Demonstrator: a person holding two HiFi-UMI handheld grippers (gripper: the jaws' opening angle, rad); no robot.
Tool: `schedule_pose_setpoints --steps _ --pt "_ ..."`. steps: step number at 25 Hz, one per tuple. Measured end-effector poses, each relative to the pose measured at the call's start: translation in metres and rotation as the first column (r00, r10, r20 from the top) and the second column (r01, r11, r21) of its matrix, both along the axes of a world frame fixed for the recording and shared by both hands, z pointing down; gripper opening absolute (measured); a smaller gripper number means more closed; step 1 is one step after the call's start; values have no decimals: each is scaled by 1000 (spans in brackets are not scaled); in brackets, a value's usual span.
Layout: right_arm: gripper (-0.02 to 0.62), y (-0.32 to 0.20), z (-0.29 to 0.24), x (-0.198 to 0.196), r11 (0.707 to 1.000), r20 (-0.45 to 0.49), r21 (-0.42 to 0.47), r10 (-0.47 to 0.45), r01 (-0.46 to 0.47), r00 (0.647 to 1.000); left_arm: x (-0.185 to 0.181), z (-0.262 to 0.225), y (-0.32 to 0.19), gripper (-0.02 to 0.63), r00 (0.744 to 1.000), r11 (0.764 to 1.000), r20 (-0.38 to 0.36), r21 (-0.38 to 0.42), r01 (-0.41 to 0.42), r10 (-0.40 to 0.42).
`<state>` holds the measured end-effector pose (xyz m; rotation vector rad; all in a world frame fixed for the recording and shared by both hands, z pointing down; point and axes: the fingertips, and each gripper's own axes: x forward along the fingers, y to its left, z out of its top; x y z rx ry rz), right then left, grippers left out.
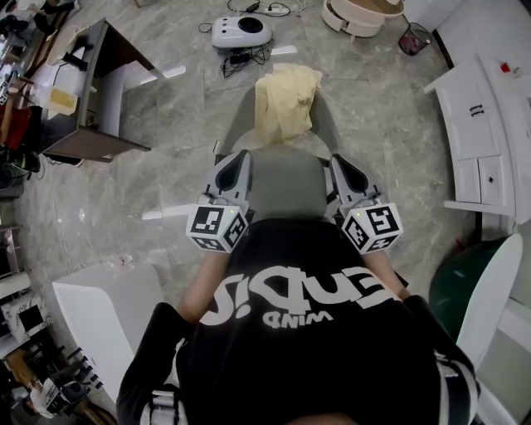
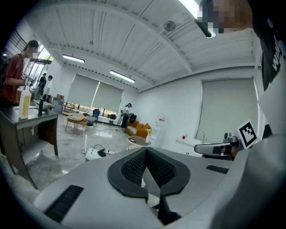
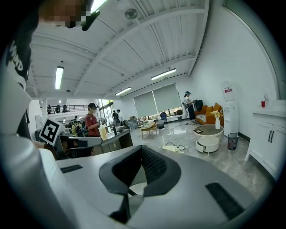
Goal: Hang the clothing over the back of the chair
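Observation:
A cream garment [image 1: 286, 100] lies crumpled on the far part of a grey chair [image 1: 286, 183], whose nearer grey surface spans the gap between my two grippers. My left gripper [image 1: 240, 158] is at the chair's left edge, my right gripper [image 1: 341, 160] at its right edge, both pointing forward and roughly level. In the left gripper view the left gripper [image 2: 146, 150] has its ribbed pads meeting at the tips. The right gripper [image 3: 142, 147] looks the same in its own view. Both are well short of the garment, and I see nothing pinched in either.
On the floor beyond the chair sits a white device [image 1: 241, 31] with cables. A dark desk [image 1: 99, 91] stands at the left, white cabinets [image 1: 481, 124] at the right, a round white table [image 1: 361, 12] and a bin [image 1: 413, 37] farther off. Other people stand in the distance.

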<state>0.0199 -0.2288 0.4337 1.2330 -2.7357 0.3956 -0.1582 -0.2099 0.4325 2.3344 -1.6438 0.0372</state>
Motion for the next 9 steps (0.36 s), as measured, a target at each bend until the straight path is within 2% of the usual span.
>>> schedule_pose_setpoints --steps 9 --pt "14 1 1 0 1000 -1 -16 -14 14 1000 -5 4 2 17 998 999 35 -22 49 -48"
